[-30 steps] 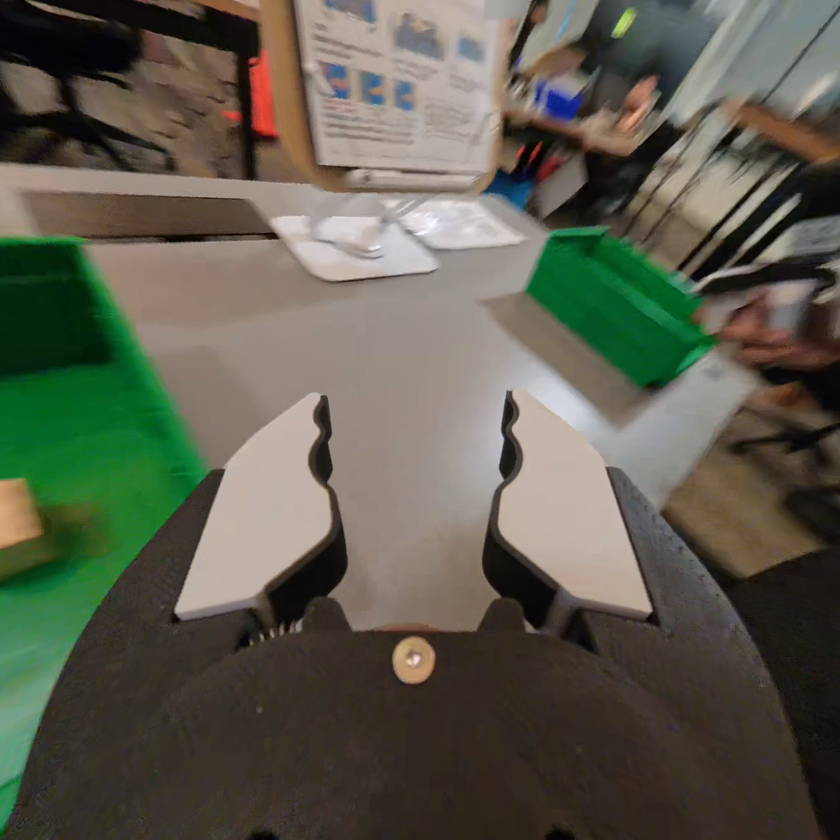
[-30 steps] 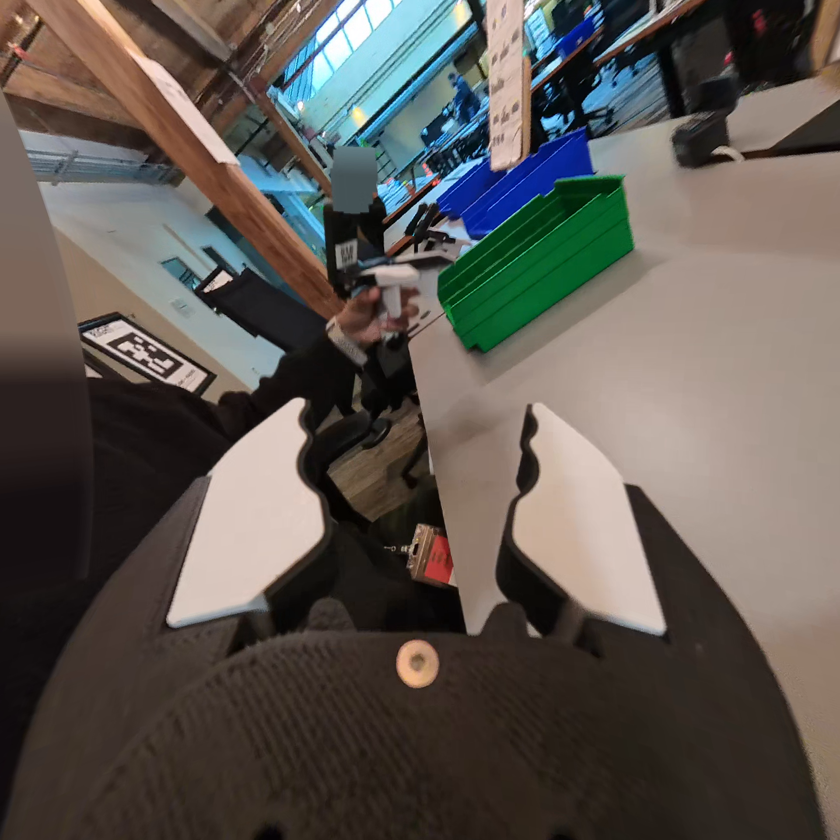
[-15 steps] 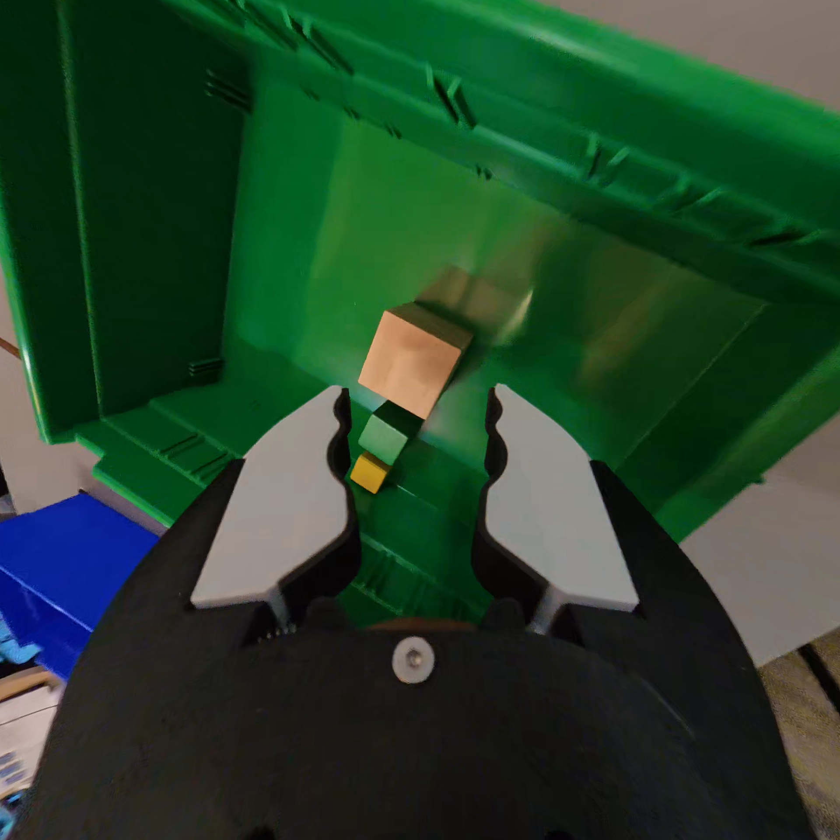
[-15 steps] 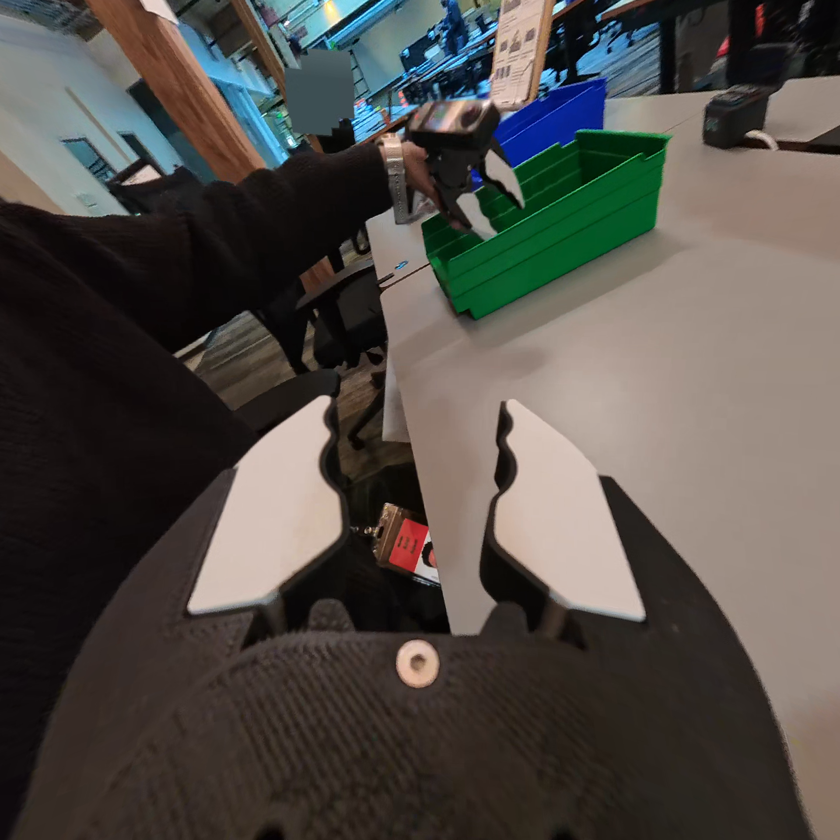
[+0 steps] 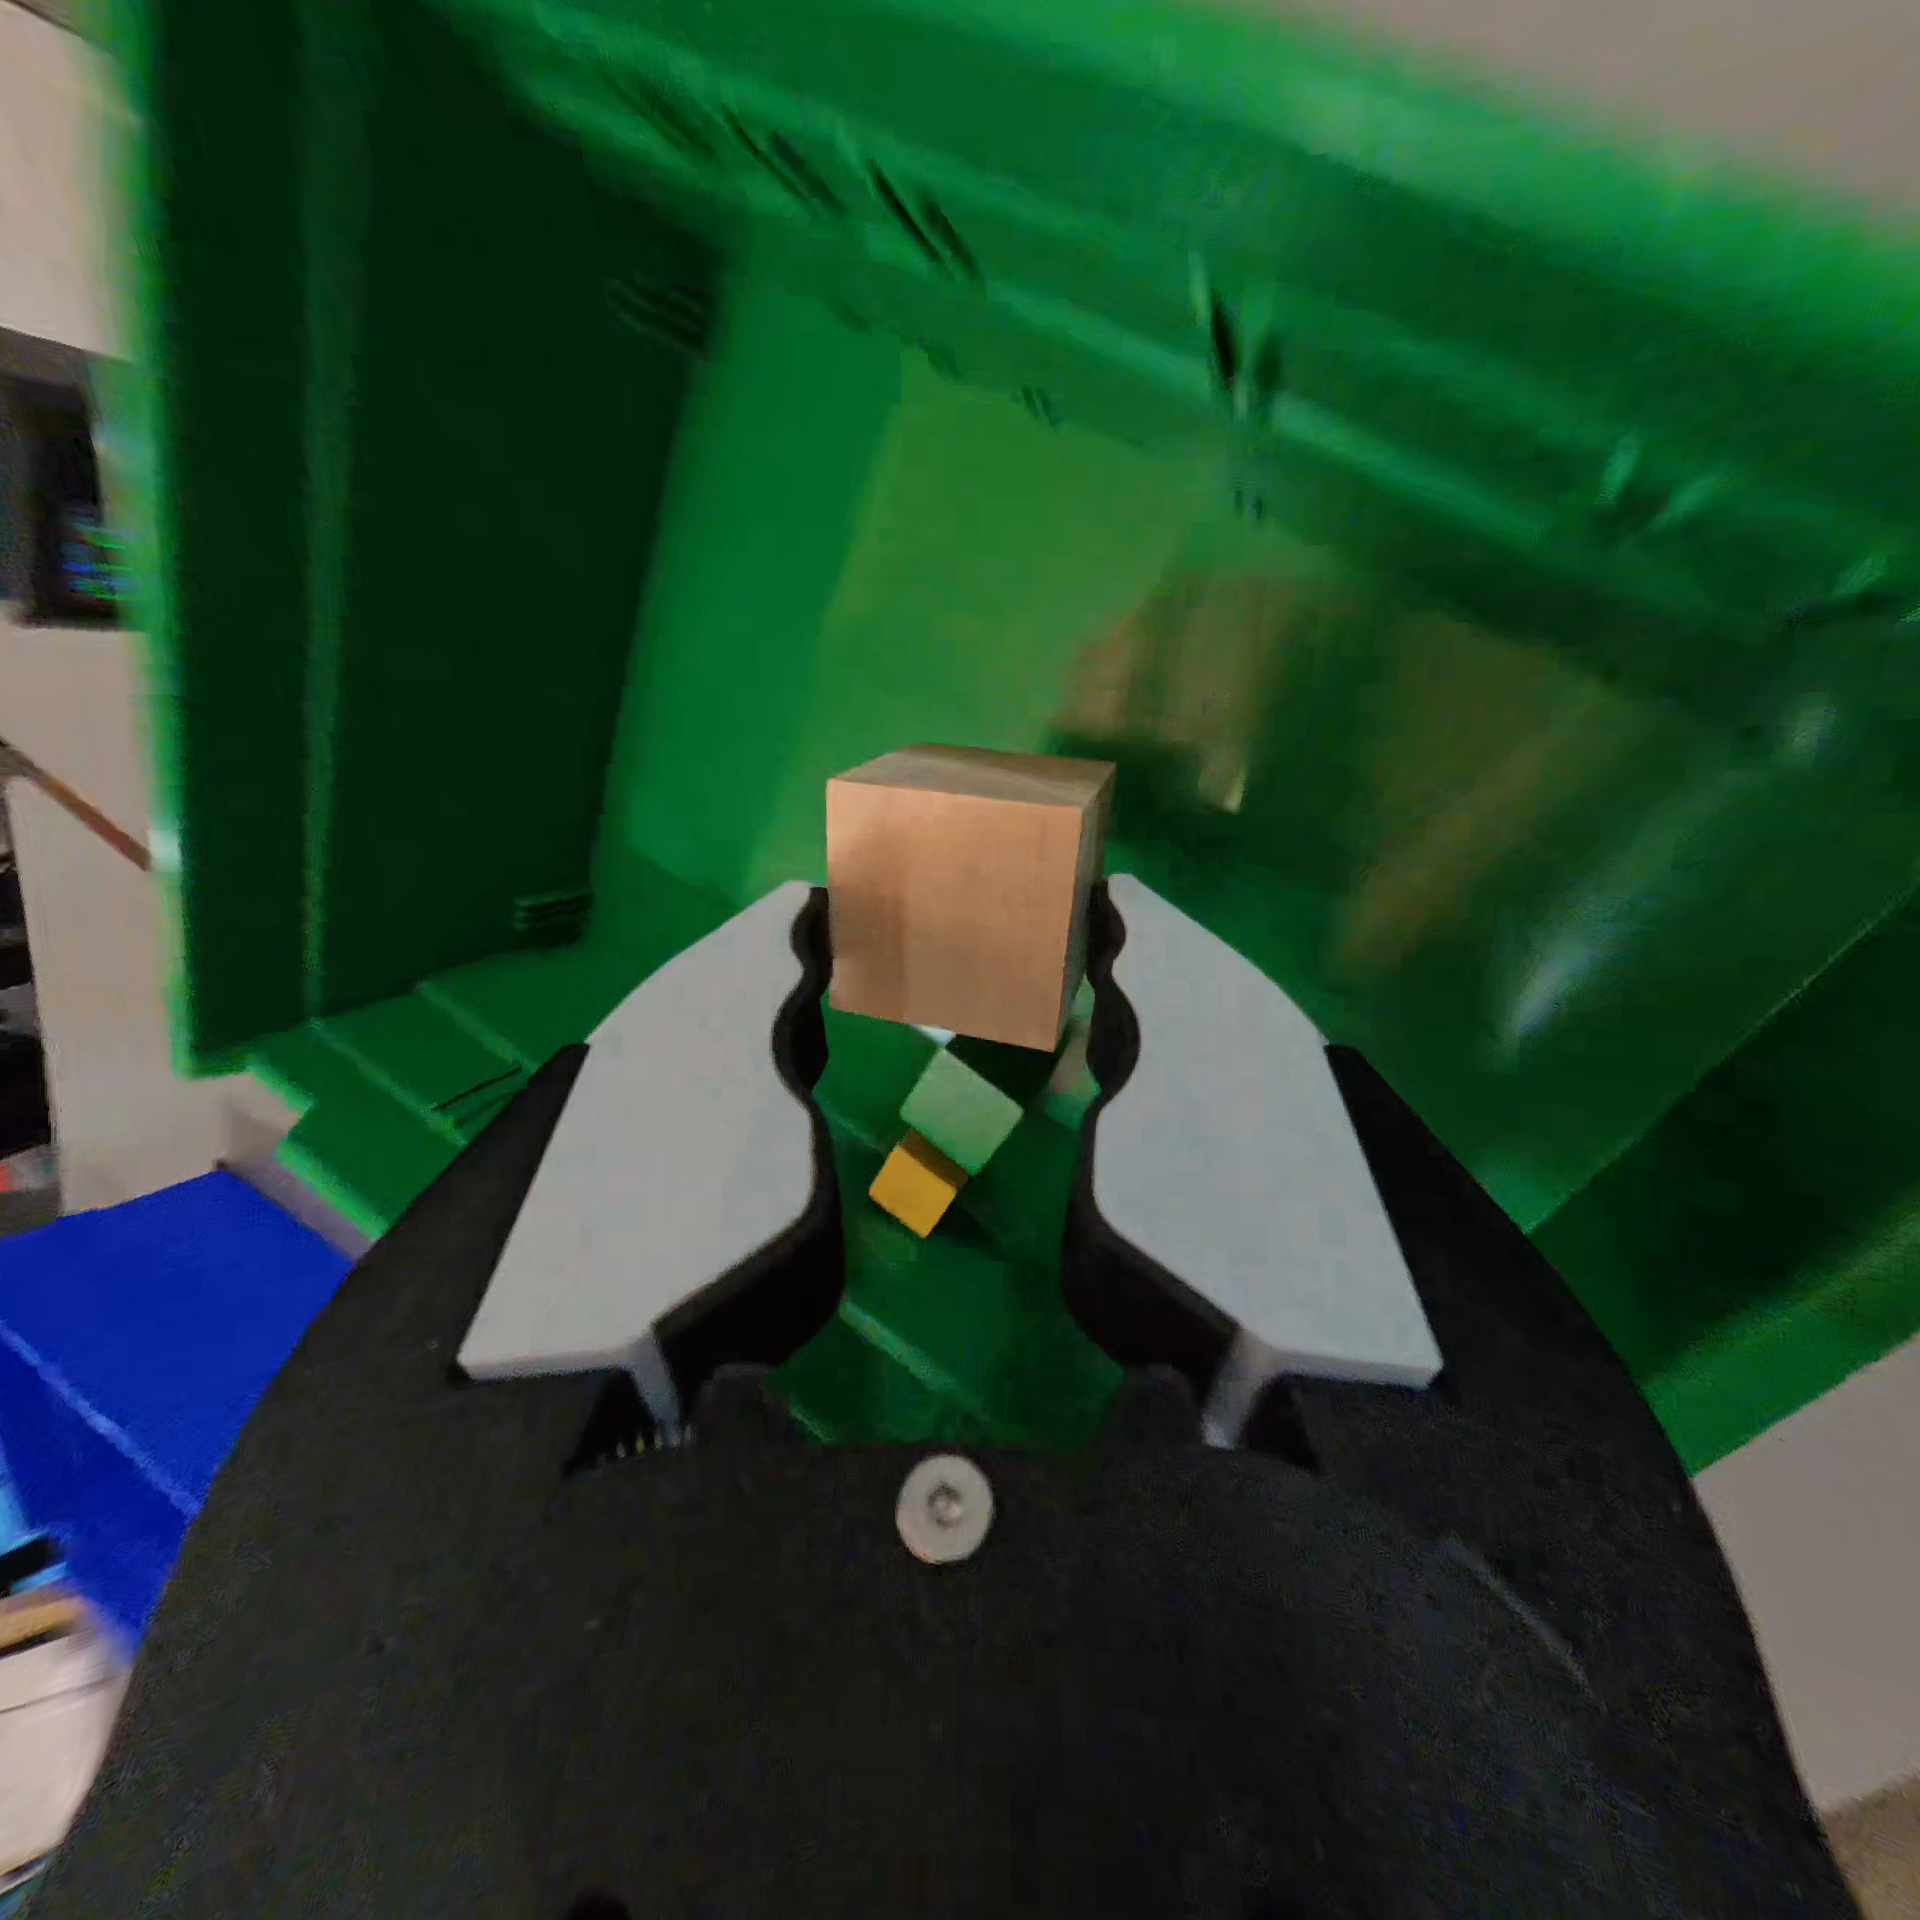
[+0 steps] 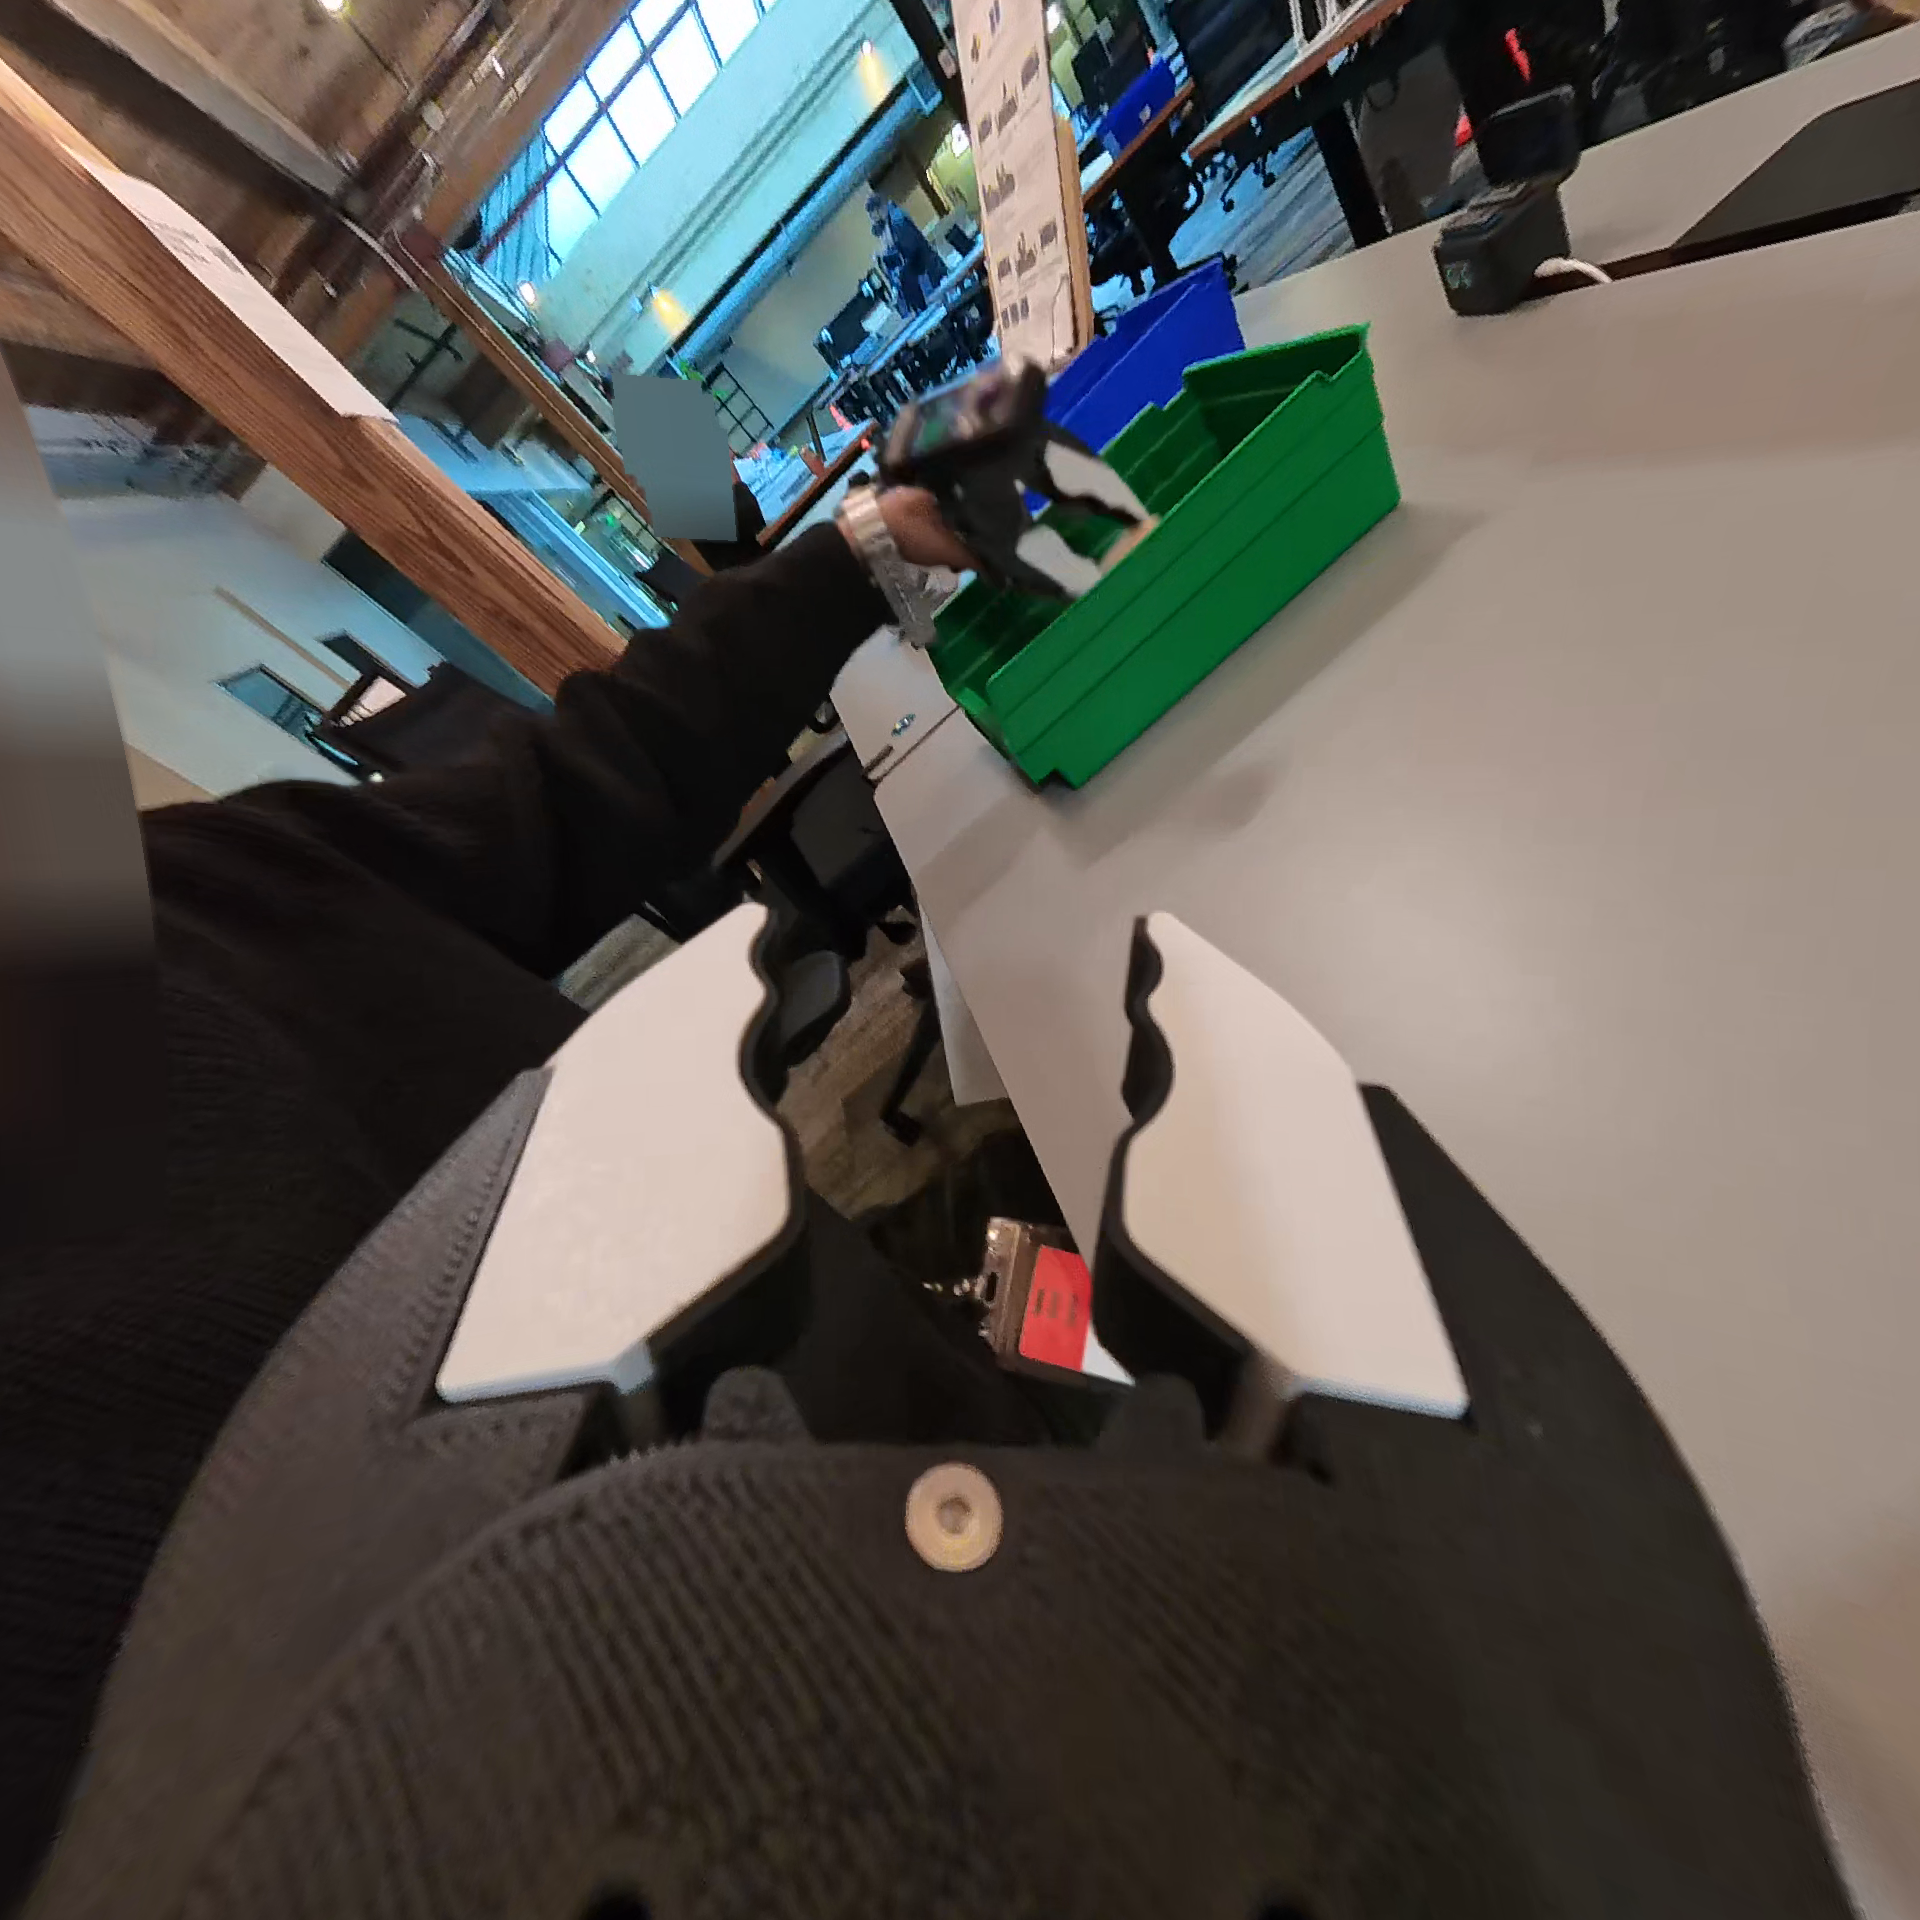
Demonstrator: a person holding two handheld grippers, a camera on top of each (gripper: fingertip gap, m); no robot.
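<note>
Your left gripper reaches into the green bin with its fingertips pressed against both sides of the wooden cube, gripping it. Under the cube, a small green block and a yellow block lie touching. Your right gripper hangs spread and empty over the gray table edge, well apart from the bin.

Both tongs have black textured bodies, pale grey wavy-edged fingers and a silver screw at 6 o'clock; black knit sleeve, metal watch.
</note>
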